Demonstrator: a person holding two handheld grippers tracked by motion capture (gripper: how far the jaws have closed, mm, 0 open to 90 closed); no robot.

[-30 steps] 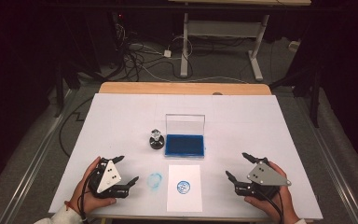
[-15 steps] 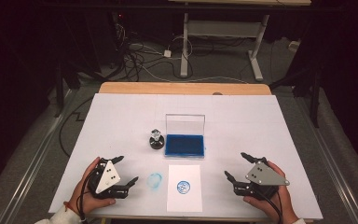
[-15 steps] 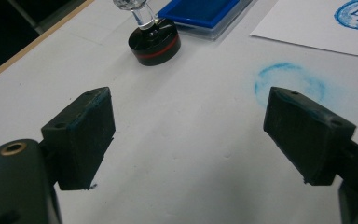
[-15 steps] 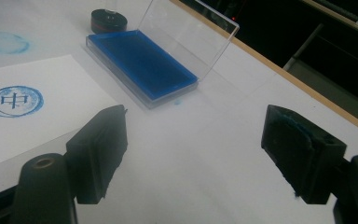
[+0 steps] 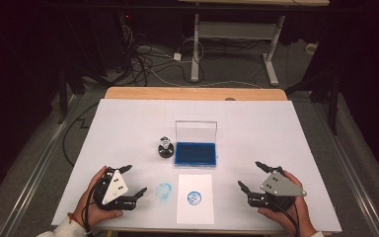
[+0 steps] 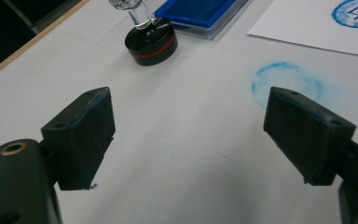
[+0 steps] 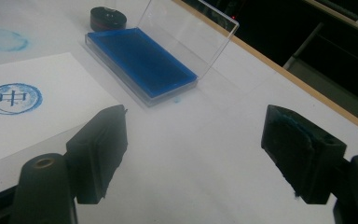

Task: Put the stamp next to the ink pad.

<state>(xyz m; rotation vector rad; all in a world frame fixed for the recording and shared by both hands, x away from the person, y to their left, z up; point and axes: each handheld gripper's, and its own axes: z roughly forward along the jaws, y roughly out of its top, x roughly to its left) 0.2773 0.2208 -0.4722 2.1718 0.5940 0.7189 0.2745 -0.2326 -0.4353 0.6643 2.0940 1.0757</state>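
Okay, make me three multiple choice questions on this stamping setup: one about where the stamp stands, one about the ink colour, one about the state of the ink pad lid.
1. Where does the stamp stand?
A. On the sheet of paper
B. Left of the ink pad, on the table
C. In the right gripper

2. What colour is the ink pad?
A. Red
B. Green
C. Blue

3. How is the clear lid?
A. Raised open
B. Shut over the pad
C. Lying on the paper

Answers: 1 B, it stands upright beside the pad's left end; 2 C, the pad and the print on the paper are blue; 3 A, the lid rises behind the bare pad.
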